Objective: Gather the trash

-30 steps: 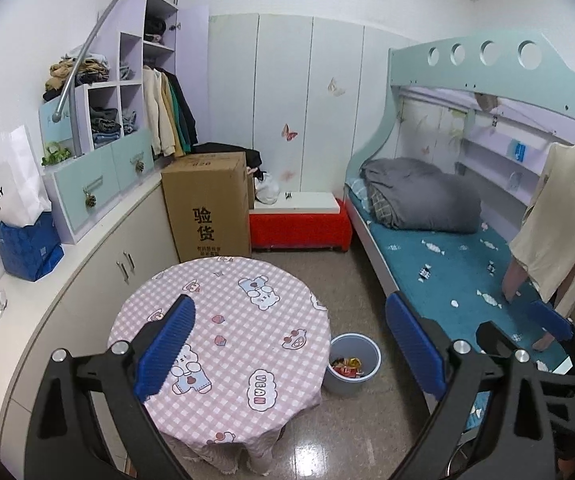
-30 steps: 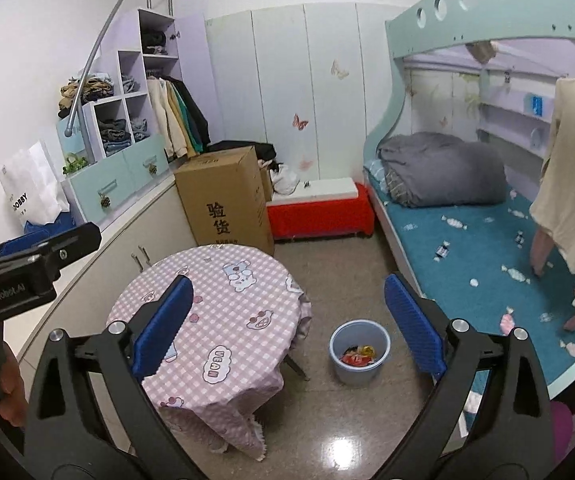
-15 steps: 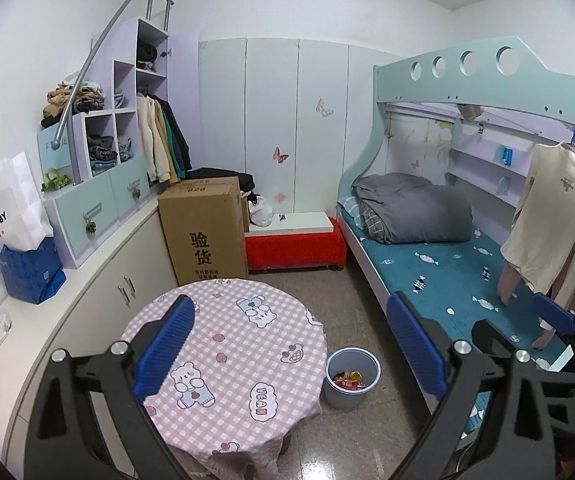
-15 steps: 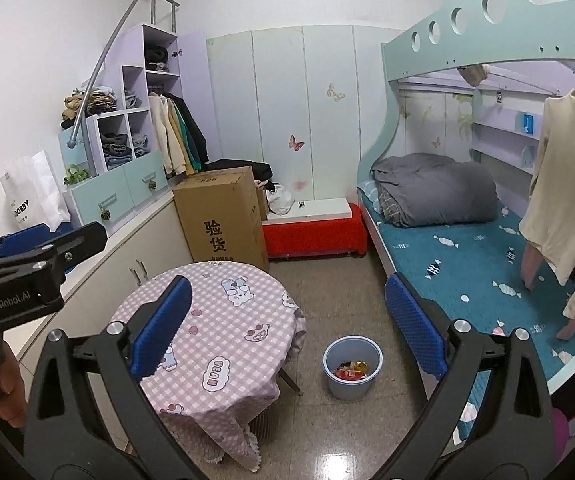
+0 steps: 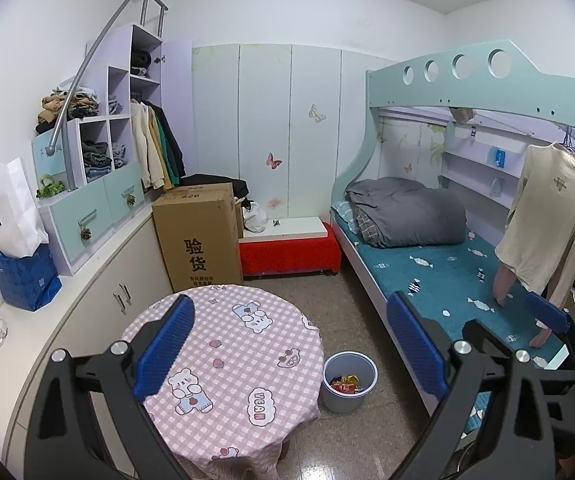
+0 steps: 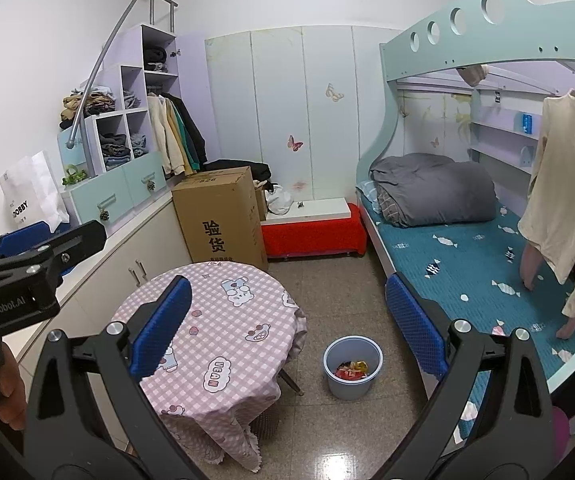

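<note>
Clearly both tools are held high and back from the work: the left gripper (image 5: 287, 344) and the right gripper (image 6: 287, 326) each have their blue-padded jaws spread wide with nothing between them. The task's thing, a small pale-blue plastic waste bin (image 6: 352, 367), stands on the floor just beside the round table, between it and the bed, with red and yellow wrappers (image 6: 351, 370) lying in its bottom.

From here the likely trouble is in the descent. The bin looks light and open-topped, so a jaw catching its rim could tip it and spill the wrappers; the hanging edge of the pink checked tablecloth with bear prints (image 5: 227, 364) could also snag a finger on the way down.

The table top shows no loose litter. The speckled stone floor (image 6: 327, 280) is glossy and reflects the ceiling light. Around it are a tall brown cardboard box (image 5: 199, 236), a teal bunk bed with a grey duvet (image 5: 439, 276) and cupboards along the left wall
</note>
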`<action>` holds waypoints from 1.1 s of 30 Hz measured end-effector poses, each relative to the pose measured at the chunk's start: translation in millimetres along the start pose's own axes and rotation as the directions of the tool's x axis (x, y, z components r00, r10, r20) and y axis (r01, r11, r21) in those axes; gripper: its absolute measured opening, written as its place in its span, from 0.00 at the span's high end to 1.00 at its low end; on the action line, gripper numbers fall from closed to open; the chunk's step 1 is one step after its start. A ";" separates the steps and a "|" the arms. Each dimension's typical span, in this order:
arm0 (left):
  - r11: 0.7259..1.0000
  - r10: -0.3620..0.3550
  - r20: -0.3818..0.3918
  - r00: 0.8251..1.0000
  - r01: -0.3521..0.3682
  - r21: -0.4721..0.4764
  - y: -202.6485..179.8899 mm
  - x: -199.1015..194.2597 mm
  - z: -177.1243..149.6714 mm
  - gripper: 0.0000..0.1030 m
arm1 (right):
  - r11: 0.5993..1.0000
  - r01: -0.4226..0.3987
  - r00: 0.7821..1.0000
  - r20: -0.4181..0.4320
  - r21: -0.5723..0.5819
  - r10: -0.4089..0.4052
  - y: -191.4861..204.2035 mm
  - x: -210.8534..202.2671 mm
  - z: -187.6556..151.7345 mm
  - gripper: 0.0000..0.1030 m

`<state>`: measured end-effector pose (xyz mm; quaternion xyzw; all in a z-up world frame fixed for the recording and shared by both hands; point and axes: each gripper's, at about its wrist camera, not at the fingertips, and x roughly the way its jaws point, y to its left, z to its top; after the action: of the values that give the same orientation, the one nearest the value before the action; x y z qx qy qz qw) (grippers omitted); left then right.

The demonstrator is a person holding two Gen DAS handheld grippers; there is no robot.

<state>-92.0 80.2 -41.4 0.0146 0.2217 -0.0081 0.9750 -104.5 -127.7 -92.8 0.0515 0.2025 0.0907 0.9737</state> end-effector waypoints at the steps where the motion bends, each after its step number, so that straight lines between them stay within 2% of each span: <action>1: 1.000 -0.001 0.000 1.000 0.001 -0.002 0.3 0.4 -0.3 0.08 | 1.000 0.000 1.000 -0.002 -0.002 0.000 -0.7 0.8 0.3 0.07; 33: 1.000 -0.022 -0.007 1.000 0.022 -0.003 -9.3 12.6 -2.3 0.08 | 1.000 0.003 1.000 -0.014 0.005 -0.003 -5.6 11.5 1.4 0.07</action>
<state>-81.9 70.9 -49.1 0.0108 0.2251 -0.0184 0.9741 -92.7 -131.0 -96.7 0.0532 0.2097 0.0892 0.9722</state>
